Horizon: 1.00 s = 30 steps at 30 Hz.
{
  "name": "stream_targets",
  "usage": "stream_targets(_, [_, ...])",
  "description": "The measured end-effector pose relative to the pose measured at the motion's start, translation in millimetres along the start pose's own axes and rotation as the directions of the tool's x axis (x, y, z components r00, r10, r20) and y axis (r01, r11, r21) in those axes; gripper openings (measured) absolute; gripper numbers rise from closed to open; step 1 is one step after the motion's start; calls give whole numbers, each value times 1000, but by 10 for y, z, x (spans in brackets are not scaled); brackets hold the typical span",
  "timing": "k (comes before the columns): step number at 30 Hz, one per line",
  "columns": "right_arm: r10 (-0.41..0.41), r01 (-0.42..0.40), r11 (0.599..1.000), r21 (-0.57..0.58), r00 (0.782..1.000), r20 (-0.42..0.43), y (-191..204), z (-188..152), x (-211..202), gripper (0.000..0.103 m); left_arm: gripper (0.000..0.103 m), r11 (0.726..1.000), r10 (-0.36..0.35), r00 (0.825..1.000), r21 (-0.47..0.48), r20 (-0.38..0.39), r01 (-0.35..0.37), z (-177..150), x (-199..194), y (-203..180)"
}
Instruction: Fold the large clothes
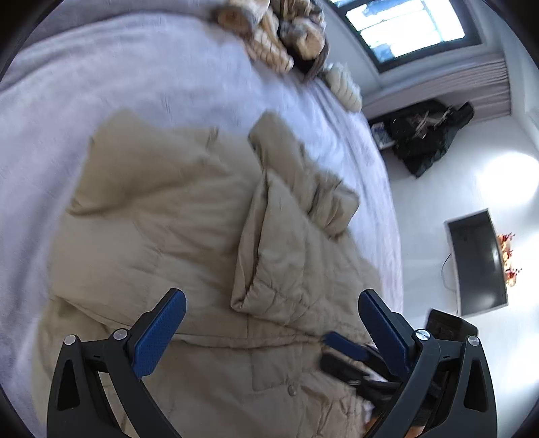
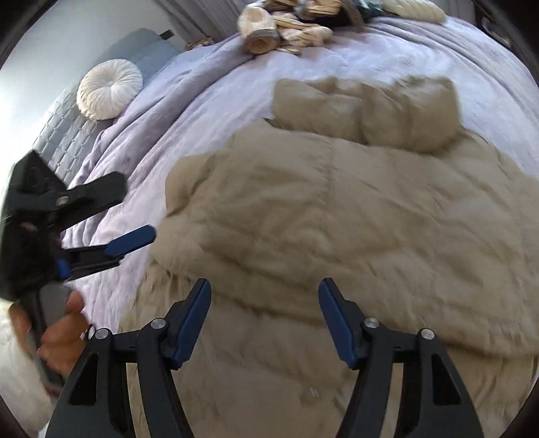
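We find both left tongs (image 1: 271, 323) and right tongs (image 2: 264, 320) spread and empty above the tan coat (image 1: 202, 236) lying mid-frame on the bed (image 1: 101, 84); its puffy, slippery filling may spring the sleeve fold open.

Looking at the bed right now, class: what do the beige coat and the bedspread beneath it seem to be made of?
Beige coat: probably padded, quilted synthetic shell, matte; stitched puffy panels show. Bedspread: soft lilac fabric, possibly plush or quilted; blur leaves the weave unclear.

A bedroom — lavender-covered bed (image 2: 175, 101), round cushion (image 2: 109, 88), window (image 1: 409, 28)
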State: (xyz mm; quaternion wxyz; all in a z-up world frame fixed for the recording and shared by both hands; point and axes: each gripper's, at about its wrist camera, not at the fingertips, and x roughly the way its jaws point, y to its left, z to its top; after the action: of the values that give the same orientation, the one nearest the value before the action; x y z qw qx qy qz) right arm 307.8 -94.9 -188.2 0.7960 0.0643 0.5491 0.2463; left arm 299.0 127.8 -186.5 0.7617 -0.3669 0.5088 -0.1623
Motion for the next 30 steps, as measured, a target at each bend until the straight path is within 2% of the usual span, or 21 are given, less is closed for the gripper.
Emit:
stream_targets(1, [-1,1,1000,23,1000,-2,-93,-62,-56,70,102,1000,15,1000,8,-20,-15,-8,96,-6])
stream_targets(4, [-15,15,978,206,1000,-4,-713,-343,-327,70,102,997,70,996,41,-56,-68,-7,337,-47])
stream_targets(6, [-16,12,941,337,1000,10,-1073,-495,-469,70,102,995,91,994,57,-63,-87,4,453,-94])
stream_targets(8, [-7,-19,864,504,999,50,-1531,-693,-631,70,92,993,101,993,66,-64,-97,15,543,-169])
stream_targets(10, [-3,-76,774,628,992,124,-1918,-821,-751,70,56,993,104,991,67,-90,-98,32,615,-210])
stream_targets(11, [-11,-97,738,668,988,155,-2056,-850,-787,69,44,992,110,988,74,-104,-103,30,650,-225])
stream_targets(12, [-13,-120,707,697,983,183,-2166,-861,-809,61,22,991,117,987,83,-108,-108,29,676,-228])
stream_targets(13, [-13,-138,688,712,979,203,-2240,-865,-829,49,18,989,120,987,98,-108,-110,0,668,-247])
stream_targets(14, [-14,-156,669,727,975,222,-2320,-849,-842,18,18,988,121,988,106,-96,-111,-32,634,-254])
stream_targets(15, [-12,-161,668,727,974,227,-2375,-837,-856,9,18,986,123,990,125,-75,-113,-97,565,-259])
stream_targets(17, [-23,-145,693,707,975,223,-2350,-815,-866,8,18,980,146,988,146,-56,-136,-204,491,-227])
stream_targets(19, [-38,-110,727,678,979,199,-2317,-848,-840,8,18,977,173,983,140,-65,-162,-311,502,-129])
stream_targets(20, [-40,-99,731,675,981,188,-2330,-872,-825,8,18,977,177,981,131,-74,-166,-347,526,-70])
stream_targets(25, [-28,-111,707,699,982,185,-2498,-1018,-683,8,21,971,206,976,143,-76,-194,-356,519,-53])
stream_targets(27, [-37,-103,713,693,982,184,-2500,-1006,-681,8,28,950,267,962,181,-57,-253,-362,438,-108])
stream_targets(28, [-38,-103,714,693,982,185,-2501,-998,-687,8,28,933,306,951,209,-39,-292,-364,367,-136])
stream_targets(30, [-29,-110,712,694,982,185,-2514,-1014,-713,8,28,917,338,940,236,-34,-321,-355,249,-149])
